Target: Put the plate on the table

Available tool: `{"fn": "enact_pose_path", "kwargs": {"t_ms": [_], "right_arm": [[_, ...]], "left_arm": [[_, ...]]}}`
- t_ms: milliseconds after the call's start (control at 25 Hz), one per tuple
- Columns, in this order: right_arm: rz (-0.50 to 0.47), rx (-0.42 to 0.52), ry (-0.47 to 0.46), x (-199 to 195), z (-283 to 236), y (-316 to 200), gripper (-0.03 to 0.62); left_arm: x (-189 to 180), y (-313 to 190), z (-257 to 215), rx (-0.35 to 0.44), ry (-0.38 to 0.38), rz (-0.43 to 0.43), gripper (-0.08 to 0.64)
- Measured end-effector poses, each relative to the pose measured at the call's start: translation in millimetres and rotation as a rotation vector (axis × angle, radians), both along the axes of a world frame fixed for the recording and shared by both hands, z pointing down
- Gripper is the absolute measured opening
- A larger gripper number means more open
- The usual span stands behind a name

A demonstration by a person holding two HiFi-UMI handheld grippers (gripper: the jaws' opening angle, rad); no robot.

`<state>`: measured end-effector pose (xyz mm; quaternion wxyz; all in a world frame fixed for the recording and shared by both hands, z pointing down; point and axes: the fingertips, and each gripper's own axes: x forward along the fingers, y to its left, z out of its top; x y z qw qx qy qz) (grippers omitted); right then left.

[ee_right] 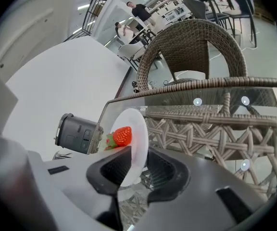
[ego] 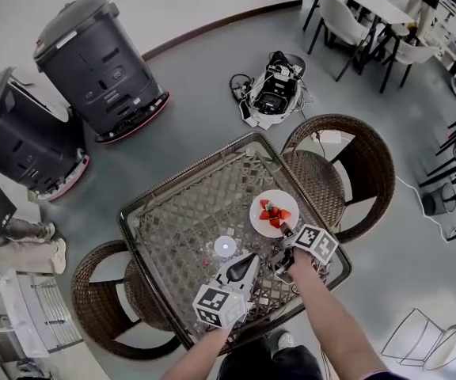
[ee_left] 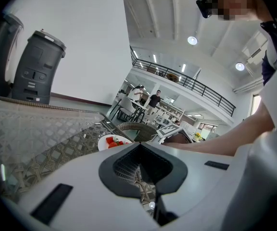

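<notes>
A white plate [ego: 279, 195] with several strawberries [ego: 275, 214] lies flat on the glass-topped wicker table [ego: 180, 212], near its right edge. My right gripper [ego: 285, 229] is at the plate's near rim. In the right gripper view the plate [ee_right: 136, 129] stands edge-on between the jaws of the right gripper [ee_right: 136, 170]; it rests against one pad, with a gap to the other, so the jaws are open. A strawberry [ee_right: 122, 135] shows on it. My left gripper [ego: 252, 258] hovers over the table's front, shut and empty [ee_left: 145, 196], left of the plate [ee_left: 105, 142].
A small round white disc [ego: 225, 246] lies on the table near the left gripper. Wicker chairs stand at the right [ego: 347, 165] and front left [ego: 105, 299]. Two dark grey machines [ego: 97, 62] [ego: 22, 141] and a bag with cables [ego: 271, 89] are on the floor beyond.
</notes>
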<state>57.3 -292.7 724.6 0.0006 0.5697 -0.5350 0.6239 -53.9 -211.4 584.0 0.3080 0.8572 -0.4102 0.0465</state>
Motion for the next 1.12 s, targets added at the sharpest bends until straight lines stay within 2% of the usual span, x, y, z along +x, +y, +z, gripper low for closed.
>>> {"fn": "enact_pose_path", "kwargs": {"t_ms": [160, 360, 480, 840, 920, 1040, 1120], "right_arm": [[-0.011, -0.025, 0.024, -0.4, -1.7, 2.7, 0.092], [-0.034, -0.075, 0.096, 0.8, -2.7, 6.3, 0.095], [-0.060, -0.075, 0.129, 1.3, -2.5, 6.7, 0.135], [-0.119, -0.079, 0.217, 9.3, -7.2, 11.0, 0.137], [-0.141, -0.035, 0.219, 8.4, -15.1, 9.6, 0.136], [-0.190, 0.118, 0.179, 1.6, -42.6, 4.4, 0.127], [-0.224, 0.213, 0.182, 0.7, -61.6, 3.5, 0.065]], "left_arm": [[-1.9, -0.5, -1.4, -0.005, 0.006, 0.000, 0.006], [-2.9, -1.3, -5.2, -0.005, 0.015, 0.006, 0.006], [-2.5, 0.1, -3.6, -0.004, 0.016, 0.006, 0.006], [-1.7, 0.6, -3.9, -0.009, 0.027, 0.008, 0.006], [-1.2, 0.1, -5.6, -0.006, 0.030, 0.010, 0.006], [0.3, -2.0, -11.8, 0.009, 0.025, 0.017, 0.006], [3.5, -3.6, -17.0, 0.024, 0.020, 0.024, 0.006]]}}
